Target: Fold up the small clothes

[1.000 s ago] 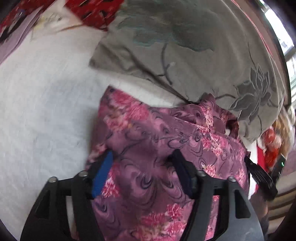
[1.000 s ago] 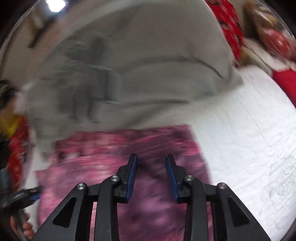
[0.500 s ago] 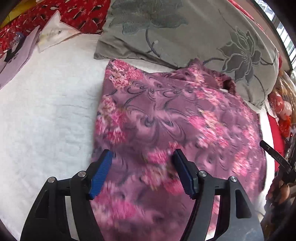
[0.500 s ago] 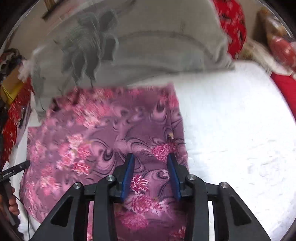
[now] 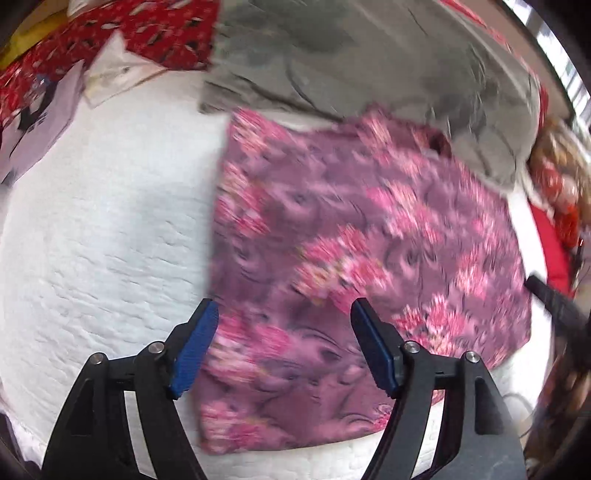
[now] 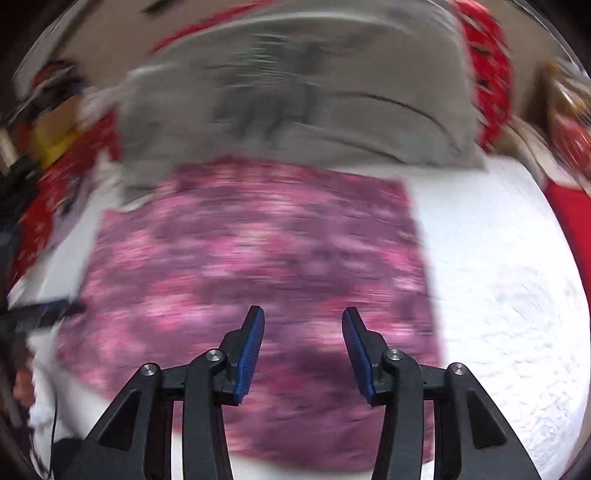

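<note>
The purple floral cloth [image 5: 369, 251] is lying spread flat on the white quilt [image 5: 103, 240], roughly a rectangle, with its far edge right up against the grey pillow [image 5: 388, 62], where one bit of it bunches up a little. Left gripper [image 5: 284, 314] is over the near left part of the cloth; its jaws have just been opening and now stand wide apart with nothing pinched between them, just fabric showing underneath. The blue pads [image 5: 194, 347] aren't pressing on anything. Right gripper [image 6: 300, 315] sits over the near edge of the cloth [image 6: 258, 258] on the other side; its jaws have also just been opening and stand parted, again gripping nothing. Its view is super smeared, so the flower print is mostly pink streaks there. The pillow [image 6: 314, 99] has a dark flower pattern that I can barely make out. As for writing: nothing readable anywhere. There's a pale purple sheet [image 5: 37, 122] at far left with dark marks on it that might be print, but it's way too blurry to read, and red patterned fabric [image 5: 147, 33] behind it. The quilt [image 6: 498, 295] is bare on the right side of the cloth.
</note>
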